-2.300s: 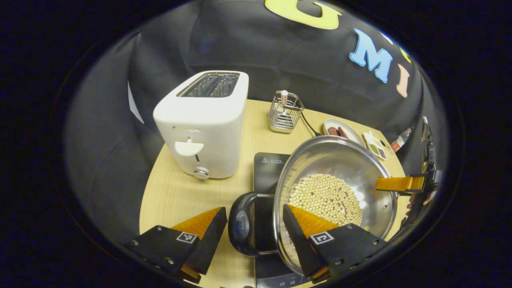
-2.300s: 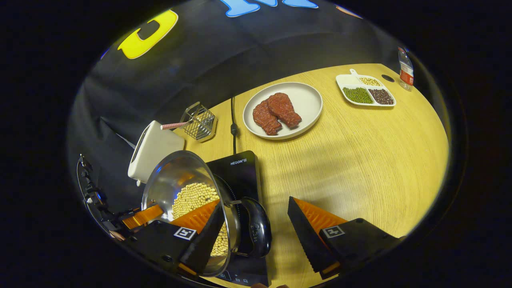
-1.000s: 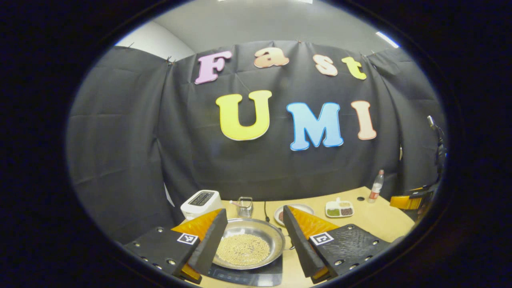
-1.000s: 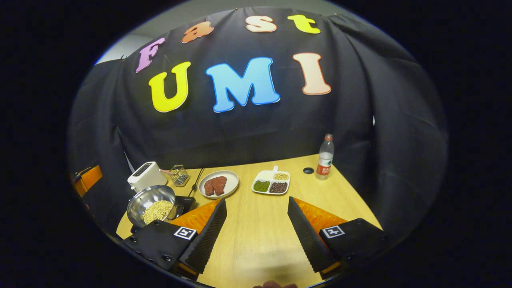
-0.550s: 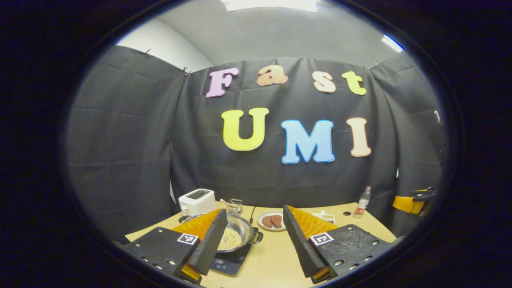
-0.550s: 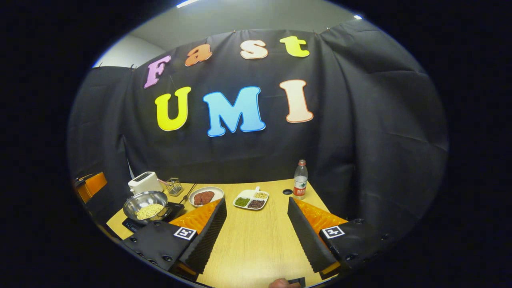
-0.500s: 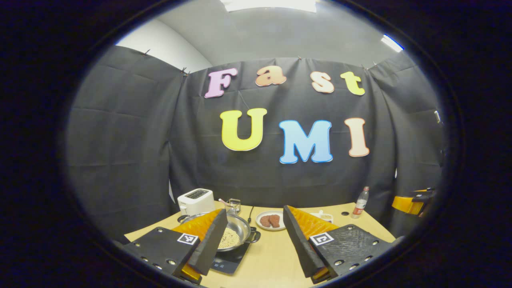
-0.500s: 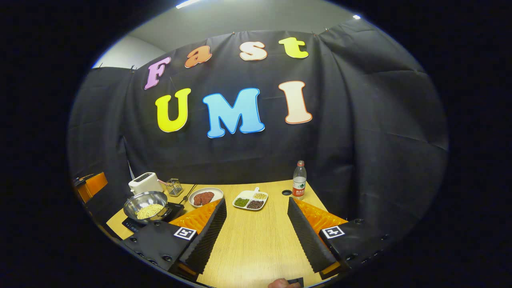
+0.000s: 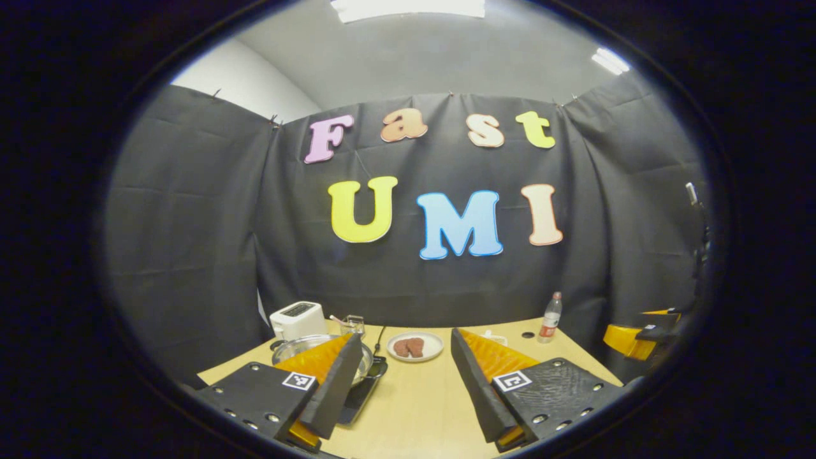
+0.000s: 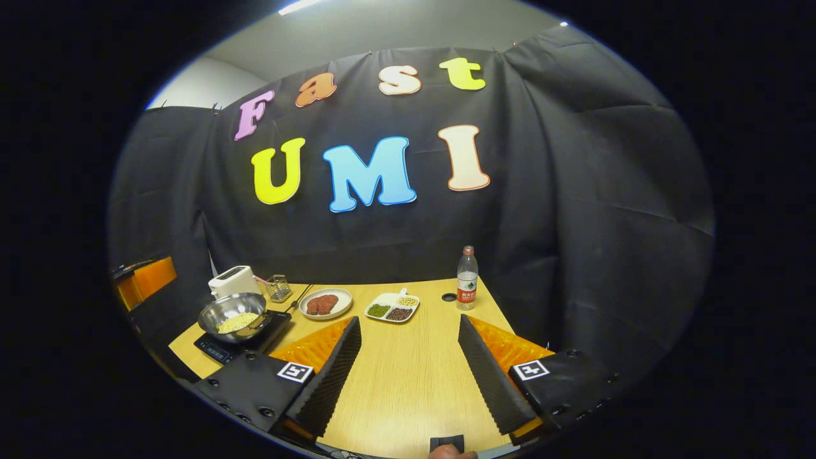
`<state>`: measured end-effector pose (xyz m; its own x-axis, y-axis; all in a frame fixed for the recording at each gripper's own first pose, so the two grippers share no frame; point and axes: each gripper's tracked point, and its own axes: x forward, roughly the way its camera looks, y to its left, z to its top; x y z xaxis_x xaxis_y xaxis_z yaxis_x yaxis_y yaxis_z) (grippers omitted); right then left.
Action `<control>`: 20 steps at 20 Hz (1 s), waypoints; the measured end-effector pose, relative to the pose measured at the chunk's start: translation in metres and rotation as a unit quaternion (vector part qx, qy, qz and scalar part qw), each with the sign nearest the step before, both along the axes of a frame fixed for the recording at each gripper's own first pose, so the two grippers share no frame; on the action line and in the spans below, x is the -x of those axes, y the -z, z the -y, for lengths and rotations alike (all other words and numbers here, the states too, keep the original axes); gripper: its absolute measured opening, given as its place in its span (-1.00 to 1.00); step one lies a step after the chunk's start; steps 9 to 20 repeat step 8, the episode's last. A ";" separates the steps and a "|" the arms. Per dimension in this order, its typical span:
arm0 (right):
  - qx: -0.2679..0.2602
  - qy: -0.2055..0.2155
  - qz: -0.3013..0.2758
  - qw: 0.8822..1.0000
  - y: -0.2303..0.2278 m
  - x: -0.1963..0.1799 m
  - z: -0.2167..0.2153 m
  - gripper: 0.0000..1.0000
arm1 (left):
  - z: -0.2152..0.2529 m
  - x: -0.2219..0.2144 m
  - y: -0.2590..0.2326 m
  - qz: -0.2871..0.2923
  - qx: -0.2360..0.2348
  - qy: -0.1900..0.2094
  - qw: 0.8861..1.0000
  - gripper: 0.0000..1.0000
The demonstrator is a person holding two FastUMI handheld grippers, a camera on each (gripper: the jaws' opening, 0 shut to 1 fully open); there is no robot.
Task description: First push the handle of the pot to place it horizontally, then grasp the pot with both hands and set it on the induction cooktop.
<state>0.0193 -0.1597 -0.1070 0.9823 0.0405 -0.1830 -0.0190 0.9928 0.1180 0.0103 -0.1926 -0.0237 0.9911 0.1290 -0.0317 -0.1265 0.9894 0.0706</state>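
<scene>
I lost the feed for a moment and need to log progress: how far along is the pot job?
It looks finished. Done: the pot of beans sits on the induction cooktop, in front of the toaster. In hand: nothing; the left claw and right claw are both open, away from the pot over the table. Left: apparently nothing; handle orientation is too small to judge.

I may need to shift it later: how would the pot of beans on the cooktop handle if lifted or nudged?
The pot looks like thin, shiny metal, so probably stiff and slick to pinch. Its load of loose beans likely adds weight and would slide if tilted. On the smooth induction cooktop, a nudge may make it skate rather than tip.
</scene>
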 end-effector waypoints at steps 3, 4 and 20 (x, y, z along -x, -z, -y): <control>0.000 -0.012 0.009 1.000 -0.014 -0.014 -0.017 0.96 | -0.015 -0.013 -0.010 0.010 0.003 0.010 1.000 0.65; -0.004 -0.013 0.017 1.000 -0.021 -0.018 -0.023 0.96 | -0.022 -0.016 -0.010 0.010 0.005 0.011 1.000 0.65; 0.010 0.022 0.043 0.999 -0.041 -0.029 -0.028 0.96 | -0.056 -0.035 -0.012 0.021 0.009 0.015 1.000 0.65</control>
